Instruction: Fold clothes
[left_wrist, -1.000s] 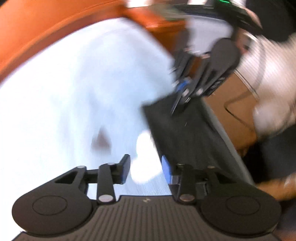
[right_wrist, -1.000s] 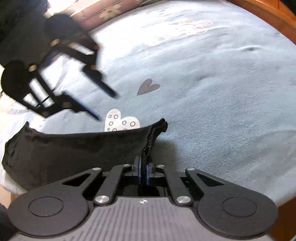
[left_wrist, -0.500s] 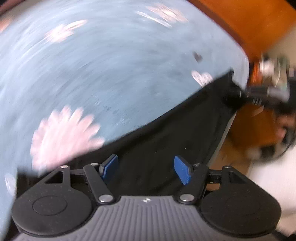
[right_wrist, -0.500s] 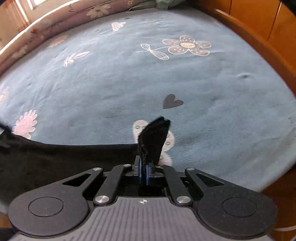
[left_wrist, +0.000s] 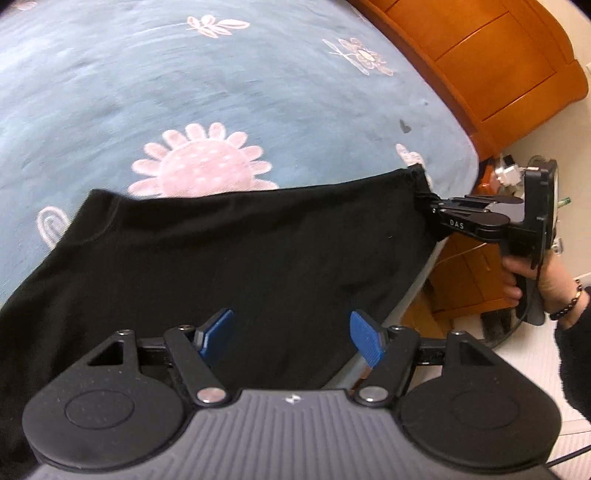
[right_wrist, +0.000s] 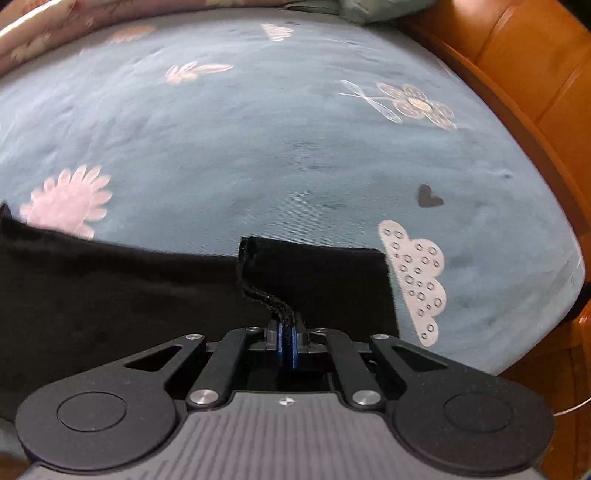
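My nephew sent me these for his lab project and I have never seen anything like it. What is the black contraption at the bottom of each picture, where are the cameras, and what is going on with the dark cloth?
No robot is here: a person holds a two-finger gripper in each hand, and each one carries a wide-angle camera that looks along its fingers. That is why the tool fills the bottom of both pictures.

The left gripper stands open with nothing pinched, hovering over a black garment spread on a blue bed cover printed with flowers and clouds. The same view shows the right gripper off to the side, with the hand gripping its handle.

The other picture is that right gripper's own view: it is shut on the garment's edge. A wooden cabinet stands beside the bed.
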